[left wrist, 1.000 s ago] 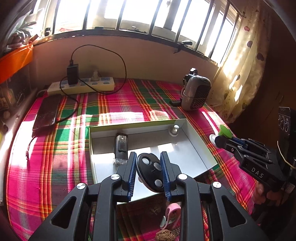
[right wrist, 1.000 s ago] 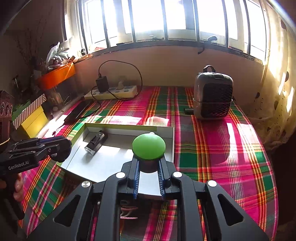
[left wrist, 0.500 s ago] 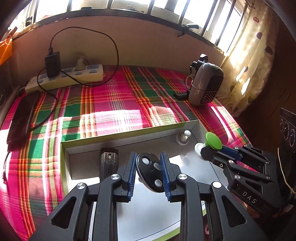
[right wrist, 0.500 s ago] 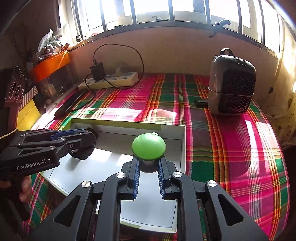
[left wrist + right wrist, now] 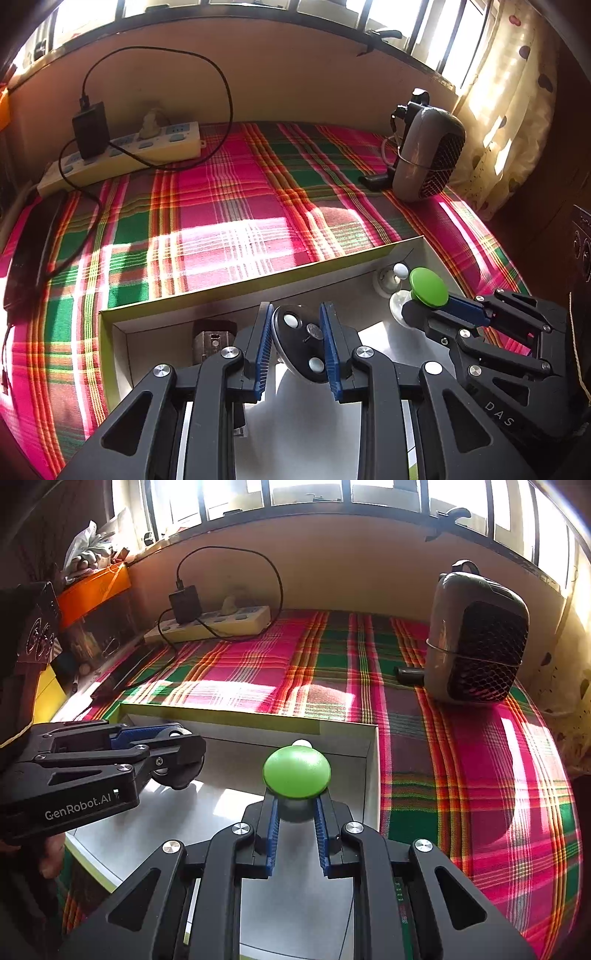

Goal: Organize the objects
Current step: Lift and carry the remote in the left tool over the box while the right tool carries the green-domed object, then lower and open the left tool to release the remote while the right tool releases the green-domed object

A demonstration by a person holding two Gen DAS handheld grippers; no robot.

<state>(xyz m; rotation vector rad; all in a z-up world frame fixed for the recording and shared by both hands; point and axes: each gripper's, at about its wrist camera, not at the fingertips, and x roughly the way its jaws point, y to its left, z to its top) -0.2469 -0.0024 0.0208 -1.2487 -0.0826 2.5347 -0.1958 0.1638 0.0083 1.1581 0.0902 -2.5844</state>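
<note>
Plaid cloth point(image 5: 236, 206) under window point(image 5: 303, 491); left hand-held gripper point(image 5: 297, 341) clamps black disc point(image 5: 301, 338), right point(image 5: 297, 814) green knob point(image 5: 296, 771).

Right gripper body: in the left wrist view, the black plastic right gripper point(image 5: 424, 314) carries the white letters "DAS" on its side plate, lower right of the white shallow cardboard box point(image 5: 332, 264).
Left gripper body: in the right wrist view, the black plastic left gripper point(image 5: 184, 760) carries the white lettering "GenRobot.AI" on its side plate, at the left edge of the same box point(image 5: 343, 731).
Other print: small marks on a strip under the right gripper, too small to read.
</note>
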